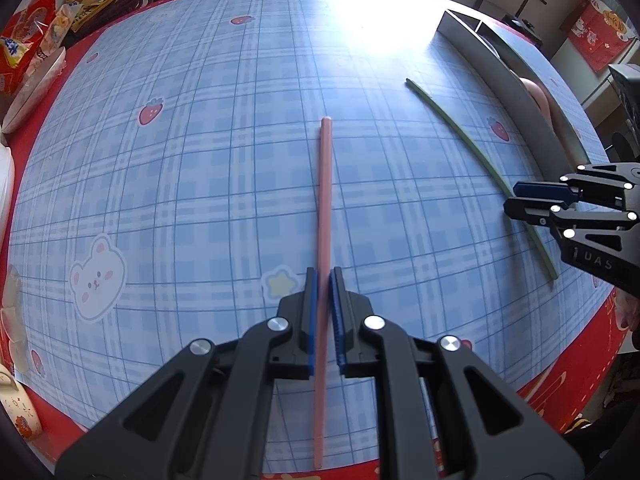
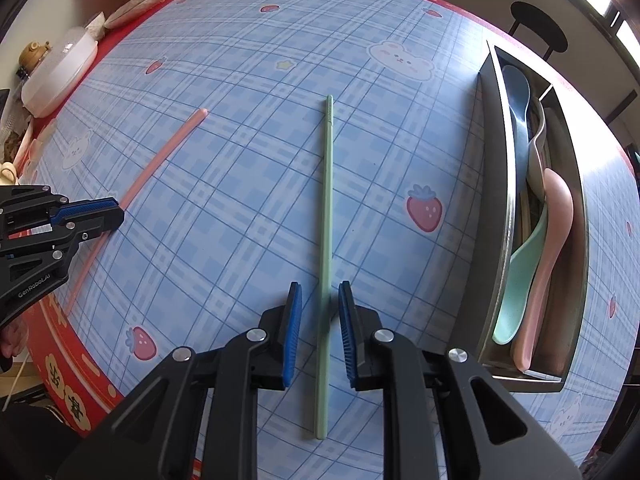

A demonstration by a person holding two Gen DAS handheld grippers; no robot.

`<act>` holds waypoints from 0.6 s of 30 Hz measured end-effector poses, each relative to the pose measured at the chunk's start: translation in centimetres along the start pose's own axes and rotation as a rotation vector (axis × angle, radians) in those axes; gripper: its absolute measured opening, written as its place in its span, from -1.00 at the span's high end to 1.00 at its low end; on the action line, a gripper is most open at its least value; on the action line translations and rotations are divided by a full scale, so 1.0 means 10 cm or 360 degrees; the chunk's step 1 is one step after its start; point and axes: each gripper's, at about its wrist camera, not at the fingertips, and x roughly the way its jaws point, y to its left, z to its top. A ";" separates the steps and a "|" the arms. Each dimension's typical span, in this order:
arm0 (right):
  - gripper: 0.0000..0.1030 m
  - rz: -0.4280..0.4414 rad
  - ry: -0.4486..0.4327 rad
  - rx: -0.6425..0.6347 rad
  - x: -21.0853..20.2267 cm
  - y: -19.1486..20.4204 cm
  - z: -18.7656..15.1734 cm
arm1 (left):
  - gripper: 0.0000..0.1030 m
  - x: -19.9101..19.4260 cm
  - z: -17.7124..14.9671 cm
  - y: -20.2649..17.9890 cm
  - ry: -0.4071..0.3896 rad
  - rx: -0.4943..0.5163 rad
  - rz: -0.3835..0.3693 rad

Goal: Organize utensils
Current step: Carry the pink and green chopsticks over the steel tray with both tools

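A pink chopstick (image 1: pixel 325 216) lies on the blue plaid tablecloth and runs between the fingers of my left gripper (image 1: pixel 323 280), which is nearly closed around it; it also shows in the right wrist view (image 2: pixel 160 160). A green chopstick (image 2: pixel 327 240) lies between the fingers of my right gripper (image 2: pixel 320 292), which is open with gaps on both sides. In the left wrist view the green chopstick (image 1: pixel 460 132) passes under the right gripper (image 1: pixel 516 198). The left gripper (image 2: pixel 116 210) shows at the left of the right wrist view.
A metal utensil tray (image 2: pixel 496 184) at the right holds a blue spoon (image 2: pixel 518 96), a mint spoon (image 2: pixel 520 276) and a pink spoon (image 2: pixel 548 240). Snack bags (image 1: pixel 24 48) and a white lidded dish (image 2: pixel 60 72) stand along the table's far left edge.
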 end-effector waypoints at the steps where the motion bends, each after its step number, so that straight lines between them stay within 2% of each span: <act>1: 0.64 0.0000 -0.0002 -0.0002 0.00 0.00 0.00 | 0.75 0.00 -0.01 0.00 -0.0003 0.0002 0.0001; 9: 0.64 0.0004 -0.0112 -0.0044 -0.04 -0.02 -0.12 | 0.75 -0.03 -0.08 0.01 -0.0069 0.0010 -0.0003; 18: 0.65 -0.0019 -0.0093 -0.0063 -0.04 0.00 -0.09 | 0.75 -0.04 -0.09 -0.02 -0.0092 0.0005 0.0015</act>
